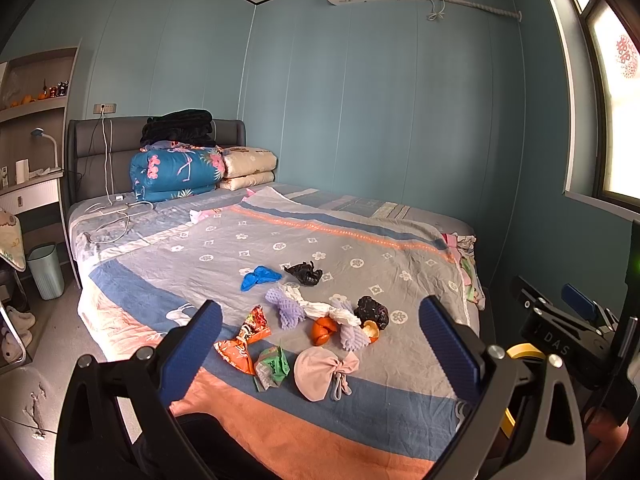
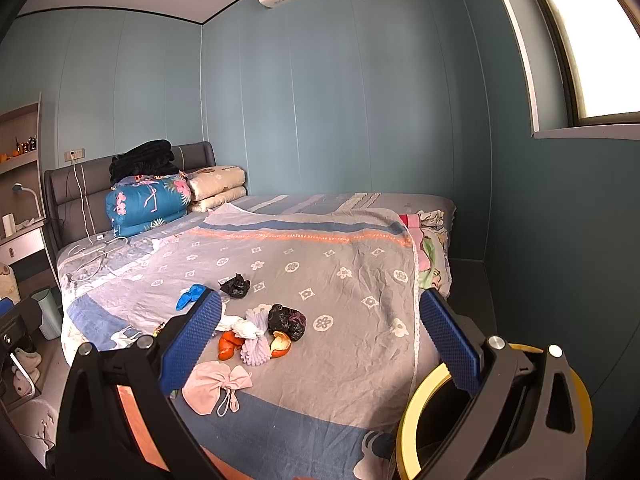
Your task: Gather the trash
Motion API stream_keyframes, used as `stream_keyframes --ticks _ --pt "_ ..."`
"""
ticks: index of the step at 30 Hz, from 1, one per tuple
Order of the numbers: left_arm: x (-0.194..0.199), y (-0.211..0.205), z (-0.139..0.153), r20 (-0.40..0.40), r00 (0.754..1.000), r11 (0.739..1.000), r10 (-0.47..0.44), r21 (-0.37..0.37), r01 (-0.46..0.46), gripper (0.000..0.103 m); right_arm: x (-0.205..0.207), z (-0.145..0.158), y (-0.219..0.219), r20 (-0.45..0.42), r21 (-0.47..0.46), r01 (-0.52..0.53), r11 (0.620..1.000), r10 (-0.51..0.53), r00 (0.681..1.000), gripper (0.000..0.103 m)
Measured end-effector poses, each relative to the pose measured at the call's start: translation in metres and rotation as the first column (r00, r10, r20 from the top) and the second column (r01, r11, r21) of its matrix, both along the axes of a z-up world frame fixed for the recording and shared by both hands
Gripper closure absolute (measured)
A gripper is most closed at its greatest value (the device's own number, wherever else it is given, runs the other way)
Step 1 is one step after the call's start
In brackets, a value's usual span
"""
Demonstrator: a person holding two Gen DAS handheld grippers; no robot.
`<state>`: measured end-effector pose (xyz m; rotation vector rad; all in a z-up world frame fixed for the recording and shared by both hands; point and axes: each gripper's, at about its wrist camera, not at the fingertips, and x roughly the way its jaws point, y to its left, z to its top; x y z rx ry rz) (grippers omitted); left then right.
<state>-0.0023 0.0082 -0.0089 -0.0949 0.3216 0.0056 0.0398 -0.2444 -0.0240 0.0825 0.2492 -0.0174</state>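
Trash lies in a loose cluster on the bedspread (image 1: pixel 360 408). It includes a blue glove (image 1: pixel 260 276), two crumpled black bags (image 1: pixel 304 273) (image 1: pixel 372 312), purple foam nets (image 1: pixel 286 306), white tissue (image 1: pixel 320 308), orange peel (image 1: pixel 324 330), an orange snack wrapper (image 1: pixel 244 340), a green wrapper (image 1: pixel 272 366) and a pink drawstring pouch (image 1: pixel 320 372). My left gripper (image 1: pixel 320 354) hovers open above the near end of the cluster and holds nothing. My right gripper (image 2: pixel 320 344) is also open and empty, to the right of the orange peel (image 2: pixel 230 346) and the pink pouch (image 2: pixel 214 386).
A yellow-rimmed black container (image 2: pixel 416 392) sits at the bed's near right corner. A pale teal bin (image 1: pixel 46 270) stands on the floor left of the bed. Folded quilts (image 1: pixel 176 174) and charger cables (image 1: pixel 112 216) lie at the headboard. A desk is at far left, and a wall and window are at right.
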Motion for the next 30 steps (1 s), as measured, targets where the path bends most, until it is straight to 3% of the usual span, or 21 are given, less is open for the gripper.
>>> stream_keyframes --ticks 30 --pt "-0.0002 -0.0004 -0.0036 -0.012 1.0 1.0 0.0 -0.01 0.0 0.008 0.0002 -0.0022 0.001 -0.007 -0.003 0.006 1.0 -0.006 1.0 0.008"
